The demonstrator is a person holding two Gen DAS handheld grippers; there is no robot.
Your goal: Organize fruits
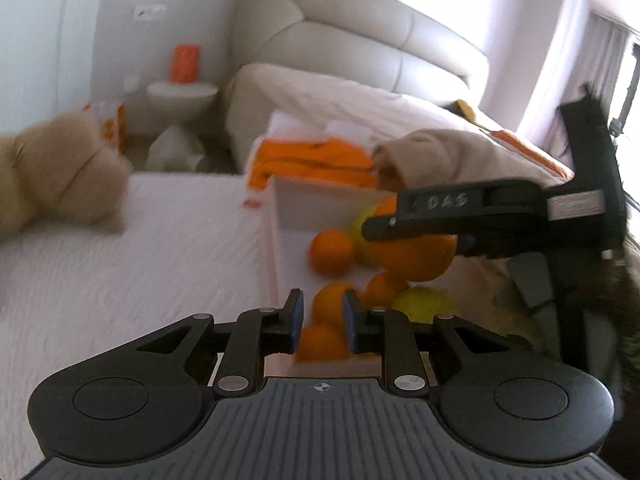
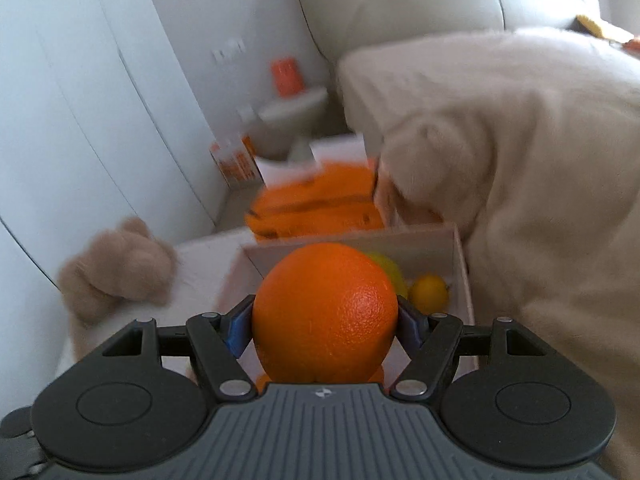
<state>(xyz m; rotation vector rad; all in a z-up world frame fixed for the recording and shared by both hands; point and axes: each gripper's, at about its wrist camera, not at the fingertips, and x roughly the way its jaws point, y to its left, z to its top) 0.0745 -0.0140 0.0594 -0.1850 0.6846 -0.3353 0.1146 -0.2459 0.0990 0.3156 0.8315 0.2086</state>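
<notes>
White handwritten letters reading "DAS" stand on the black side of the right tool [image 1: 404, 224], seen from the left wrist view; no other text is legible

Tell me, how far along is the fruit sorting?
Done: several oranges and a lemon already lie in the box. In hand: the right gripper is shut on a big orange above the box. The left gripper is shut and holds nothing. Left: setting that orange down; no loose fruit shows outside the box.
</notes>
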